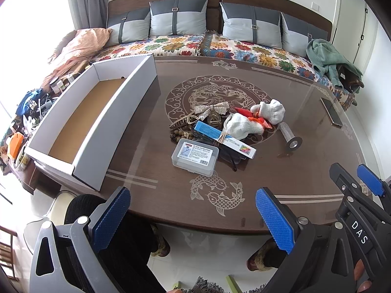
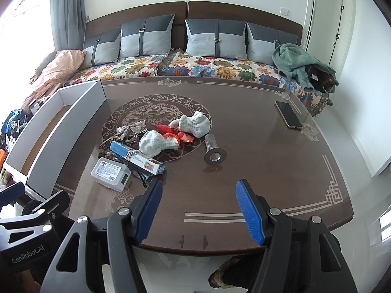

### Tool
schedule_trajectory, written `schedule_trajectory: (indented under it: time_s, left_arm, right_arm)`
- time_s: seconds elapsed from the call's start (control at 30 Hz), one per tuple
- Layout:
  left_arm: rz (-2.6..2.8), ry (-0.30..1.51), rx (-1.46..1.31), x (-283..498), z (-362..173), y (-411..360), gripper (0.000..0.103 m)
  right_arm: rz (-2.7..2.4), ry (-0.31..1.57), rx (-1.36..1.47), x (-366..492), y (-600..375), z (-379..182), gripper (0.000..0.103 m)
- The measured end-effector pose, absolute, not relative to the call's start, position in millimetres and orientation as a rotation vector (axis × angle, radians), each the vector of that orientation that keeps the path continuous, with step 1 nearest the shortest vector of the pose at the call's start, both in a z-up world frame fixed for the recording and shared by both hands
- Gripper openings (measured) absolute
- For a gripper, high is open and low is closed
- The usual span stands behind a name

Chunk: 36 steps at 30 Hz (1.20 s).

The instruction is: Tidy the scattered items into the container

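Left wrist view: left gripper [image 1: 193, 217] hung over the near edge of the table [image 1: 305, 171], jaws spread wide, nothing between them. Right gripper [image 1: 354, 178] showed at lower right, also released. White box [image 1: 127, 112] w/ brown floor sat at table's left side, nothing inside that showed. Items lay piled mid-table, right of the box: clear case [image 1: 195, 156] nearest, blue carton [image 1: 224, 139] just behind it, bow [image 1: 212, 109], white gloves [image 1: 254, 118] w/ red cloth [image 1: 246, 113] between them. Metal strainer [image 1: 289, 135] lay apart to the right; phone [image 1: 331, 112] near far right edge.

Right wrist view: right gripper [image 2: 198, 213] over the table's near edge, jaws apart, empty. Pile sat ahead-left; strainer [image 2: 213, 150] straight ahead; box [image 2: 66, 134] at left; phone [image 2: 288, 114] far right.
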State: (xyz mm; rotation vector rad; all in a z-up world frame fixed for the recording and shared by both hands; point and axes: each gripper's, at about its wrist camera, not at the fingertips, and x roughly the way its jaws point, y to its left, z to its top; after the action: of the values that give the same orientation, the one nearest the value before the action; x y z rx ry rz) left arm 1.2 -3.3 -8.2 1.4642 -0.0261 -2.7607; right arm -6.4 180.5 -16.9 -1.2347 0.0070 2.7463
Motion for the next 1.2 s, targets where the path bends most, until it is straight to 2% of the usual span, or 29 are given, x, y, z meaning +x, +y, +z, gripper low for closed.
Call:
schedule_trajectory:
  time_s: [0.33, 0.5, 0.67, 0.8, 0.9, 1.03, 1.2]
  left_arm:
    - [-2.792, -0.044, 1.427, -0.9, -9.5, 4.0, 0.103]
    - [-2.928, -0.185, 1.434, -6.7, -32.7, 42.9, 0.103]
    - [-3.136, -0.545, 1.698, -16.4, -88.6, 130.2, 0.103]
    - [-3.212, -0.932, 1.929, -29.3, -130.7, 212.1, 0.103]
    - [-3.229, -1.111, 1.935, -52.4, -146.9, 273.2, 0.103]
    - [-3.26, -1.234, 1.941, -75.5, -163.3, 332.9, 0.103]
    - [-3.299, -1.362, 1.945, -102.5, -182.5, 402.0, 0.103]
  right_arm:
    - [2.746, 0.028, -1.236, -7.5, 185.8, -18.5, 0.064]
    - [2.735, 0.005, -1.186, -5.2, 202.2, -17.8, 0.064]
    - [2.629, 0.006, -1.034, 9.4, 256.1, -24.5, 0.064]
    - [2.555, 0.118, -0.903, 26.7, 311.3, -38.1, 0.064]
    - [2.493, 0.205, -0.759, 42.6, 351.5, -43.9, 0.064]
    - [2.44, 0.267, -0.639, 52.3, 388.3, -53.6, 0.064]
    - [2.426, 0.36, -0.624, 49.8, 414.2, -66.4, 0.064]
